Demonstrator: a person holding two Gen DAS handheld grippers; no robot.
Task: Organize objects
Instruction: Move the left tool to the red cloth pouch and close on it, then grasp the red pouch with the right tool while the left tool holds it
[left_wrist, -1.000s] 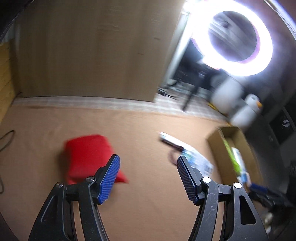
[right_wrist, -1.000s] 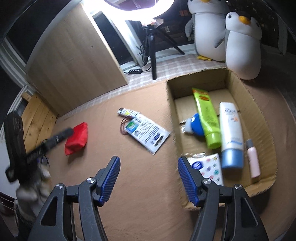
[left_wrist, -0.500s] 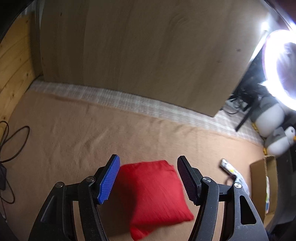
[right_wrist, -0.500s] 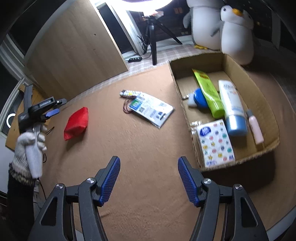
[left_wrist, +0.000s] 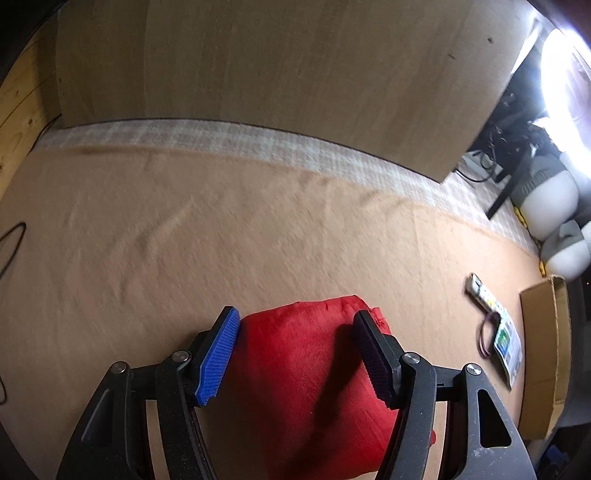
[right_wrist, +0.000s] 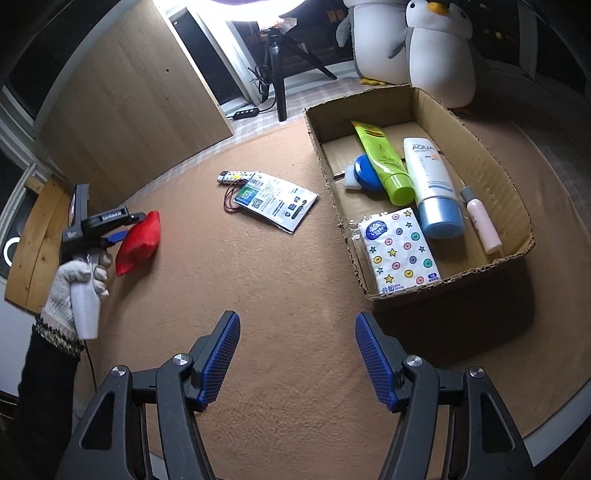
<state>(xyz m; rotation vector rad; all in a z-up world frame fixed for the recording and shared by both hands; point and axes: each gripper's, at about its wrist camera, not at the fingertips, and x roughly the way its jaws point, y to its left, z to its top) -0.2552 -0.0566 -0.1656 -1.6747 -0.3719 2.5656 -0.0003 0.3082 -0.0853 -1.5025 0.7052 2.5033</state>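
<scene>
A: What's at far left?
B: A gloved hand (right_wrist: 79, 275) holds the left gripper (left_wrist: 295, 349) at the red bag (left_wrist: 314, 384), which lies on the brown mat (left_wrist: 184, 240). The jaws are spread wide, one on each side of the bag. The blue pad (left_wrist: 218, 356) is at its left edge; the dark pad (left_wrist: 371, 360) overlaps its right corner. Whether they press it, I cannot tell.

A: And the middle?
B: A printed pouch (right_wrist: 275, 199) lies flat on the mat, with a small patterned tube (right_wrist: 236, 176) and a loop of thin cord (right_wrist: 231, 195) at its left end.

A: The right gripper (right_wrist: 295, 356)?
B: Wide open, empty, above bare mat.

A: Further right?
B: An open box (right_wrist: 491, 173) holding a tissue pack (right_wrist: 400, 249), a blue jar (right_wrist: 364, 173), a green tube (right_wrist: 384, 162), a white-and-blue tube (right_wrist: 432, 184) and a pink bottle (right_wrist: 482, 221). Two plush penguins (right_wrist: 439, 48) stand behind it.
</scene>
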